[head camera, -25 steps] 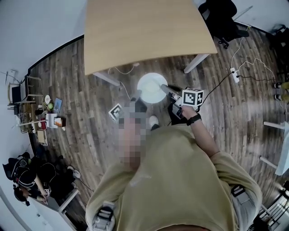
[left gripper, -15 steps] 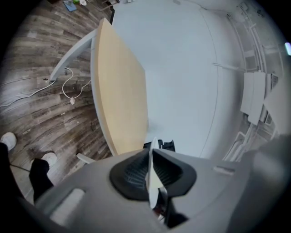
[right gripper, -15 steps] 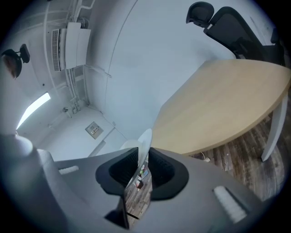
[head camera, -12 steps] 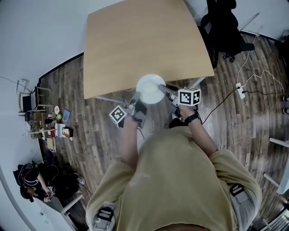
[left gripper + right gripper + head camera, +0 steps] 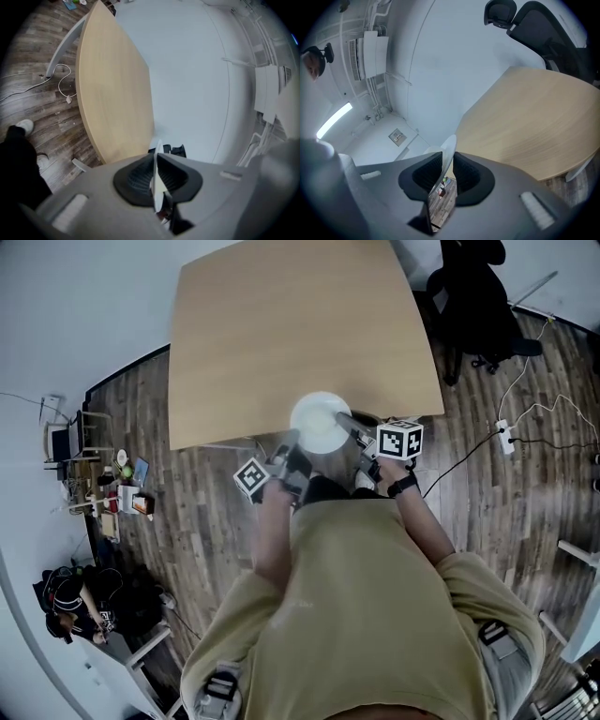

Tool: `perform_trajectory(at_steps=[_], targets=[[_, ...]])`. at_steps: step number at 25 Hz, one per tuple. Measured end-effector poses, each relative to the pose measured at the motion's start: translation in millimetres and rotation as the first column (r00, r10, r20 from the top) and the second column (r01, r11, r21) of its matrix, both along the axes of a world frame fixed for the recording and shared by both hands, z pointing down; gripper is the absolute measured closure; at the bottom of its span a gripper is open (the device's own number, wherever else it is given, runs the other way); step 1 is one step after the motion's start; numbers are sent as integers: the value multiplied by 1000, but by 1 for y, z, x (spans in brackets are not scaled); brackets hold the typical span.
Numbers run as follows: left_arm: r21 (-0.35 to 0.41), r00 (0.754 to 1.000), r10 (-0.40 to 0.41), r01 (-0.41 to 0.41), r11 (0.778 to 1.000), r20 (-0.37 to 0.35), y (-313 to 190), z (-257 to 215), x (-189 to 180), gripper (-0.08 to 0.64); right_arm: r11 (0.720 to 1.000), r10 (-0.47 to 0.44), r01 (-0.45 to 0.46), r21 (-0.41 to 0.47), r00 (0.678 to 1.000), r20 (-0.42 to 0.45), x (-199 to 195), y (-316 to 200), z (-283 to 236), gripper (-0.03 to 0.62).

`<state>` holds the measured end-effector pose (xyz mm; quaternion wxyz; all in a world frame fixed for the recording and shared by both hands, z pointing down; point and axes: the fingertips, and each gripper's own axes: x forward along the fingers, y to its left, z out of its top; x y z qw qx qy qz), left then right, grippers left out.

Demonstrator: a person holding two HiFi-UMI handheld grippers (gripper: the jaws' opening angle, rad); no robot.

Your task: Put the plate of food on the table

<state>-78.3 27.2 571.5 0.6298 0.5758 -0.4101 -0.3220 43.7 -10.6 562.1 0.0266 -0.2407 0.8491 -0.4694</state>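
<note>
A white plate (image 5: 319, 423) hangs over the near edge of the light wooden table (image 5: 281, 324); no food shows on it. My left gripper (image 5: 292, 442) pinches its left rim and my right gripper (image 5: 349, 423) its right rim. In the left gripper view the plate's thin edge (image 5: 159, 185) stands upright between the left gripper's (image 5: 157, 164) pressed pads, with the table (image 5: 112, 89) ahead. In the right gripper view the rim (image 5: 449, 147) slants through the right gripper (image 5: 446, 171), touching both pads, and the table (image 5: 534, 122) lies to the right.
A black office chair (image 5: 473, 296) stands beyond the table's far right corner. A power strip with cables (image 5: 506, 437) lies on the wooden floor at right. Low shelves with clutter (image 5: 112, 493) and a seated person (image 5: 66, 610) are at the left wall.
Both grippers have carried the plate forward, from over the floor in front of the table to over the table's near edge. The grip on both rims looks the same.
</note>
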Motion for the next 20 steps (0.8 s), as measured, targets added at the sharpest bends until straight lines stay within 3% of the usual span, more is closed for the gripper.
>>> perform_trajectory(at_steps=[8, 13, 20], targets=[[-47, 1000, -25, 25, 999, 0, -41, 26, -24, 538, 1000, -2, 1, -10, 999, -33, -26, -45, 18, 512], [-21, 998, 30, -29, 999, 49, -92, 25, -26, 538, 999, 41, -42, -12, 997, -59, -25, -88, 19, 511], [-73, 996, 69, -64, 995, 62, -171, 31, -23, 538, 994, 100, -103, -22, 989, -109, -21, -163, 23, 509]])
